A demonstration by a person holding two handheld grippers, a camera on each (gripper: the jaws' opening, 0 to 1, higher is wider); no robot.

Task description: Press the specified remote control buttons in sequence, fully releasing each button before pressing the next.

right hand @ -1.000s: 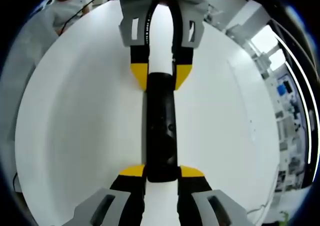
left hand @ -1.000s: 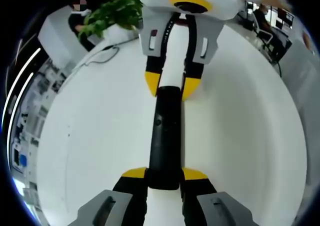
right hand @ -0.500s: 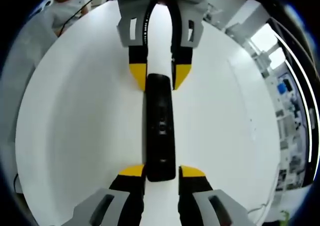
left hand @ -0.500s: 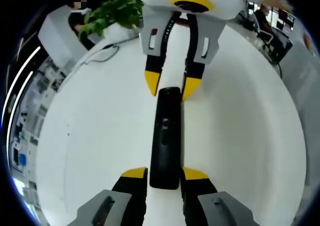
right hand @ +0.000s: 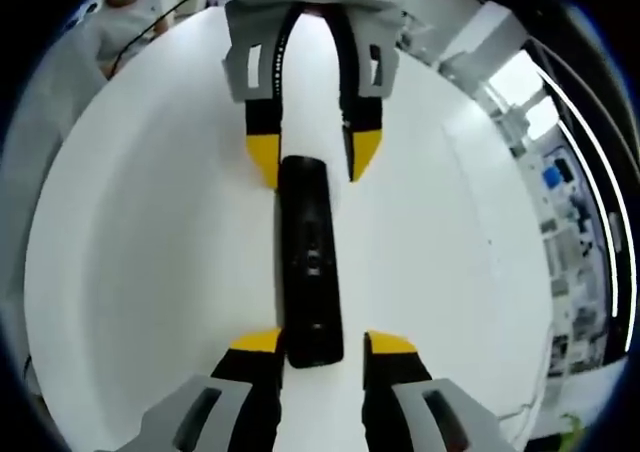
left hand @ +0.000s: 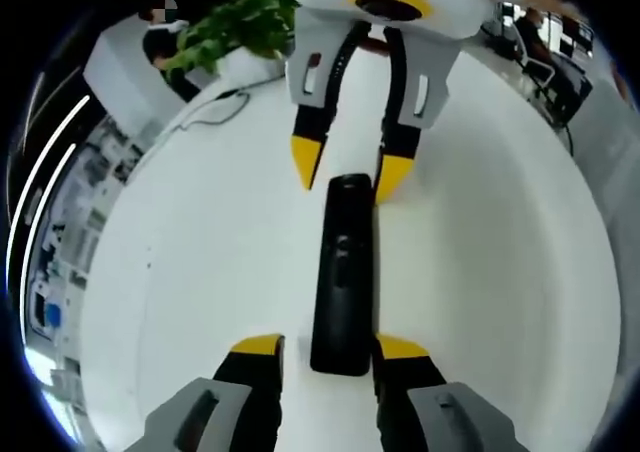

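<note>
1. Remote control (left hand: 342,272), a long black handset, lies flat on the white round table (left hand: 200,272), well in from its edge, with small buttons visible along its upper face in both gripper views.
2. Left gripper (left hand: 330,350) stands at one end of the remote, its yellow-tipped jaws spread wider than the handset; from the left gripper view, contact with the near end cannot be told.
3. Right gripper (right hand: 320,344) faces it from the opposite end, jaws likewise parted and released, one yellow tip just beside each side of the remote.
4. Each gripper appears across the table in the other's view, tips flanking the far end of the handset.
5. A leafy green plant (left hand: 240,27) and a thin cable (left hand: 215,107) sit at the table's far edge in the left gripper view.
</note>
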